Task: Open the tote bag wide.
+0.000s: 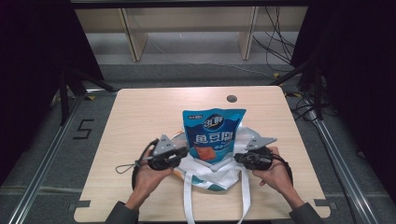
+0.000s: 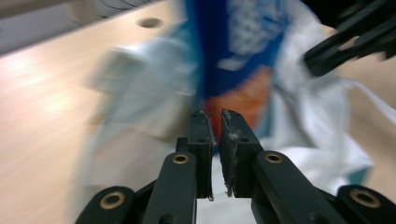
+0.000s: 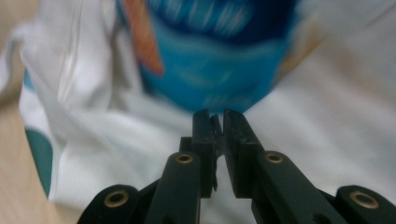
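A blue snack bag (image 1: 212,135) stands upright in the mouth of a white tote bag (image 1: 210,176) at the middle of the wooden table (image 1: 140,116). My left gripper (image 1: 181,154) is at the tote's left rim, my right gripper (image 1: 237,157) at its right rim. In the left gripper view the jaws of the left gripper (image 2: 213,114) are pinched together on white cloth, with the blurred snack bag (image 2: 233,46) and tote (image 2: 140,93) beyond. In the right gripper view the right gripper (image 3: 215,113) is likewise shut on the tote's cloth (image 3: 327,116), just below the snack bag (image 3: 210,70).
The tote's two white straps (image 1: 189,200) trail toward the table's near edge. A round hole (image 1: 231,98) sits near the far edge. Wooden shelving (image 1: 187,32) and loose cables (image 1: 280,46) lie on the floor beyond. The left gripper's cable (image 1: 123,167) loops on the table.
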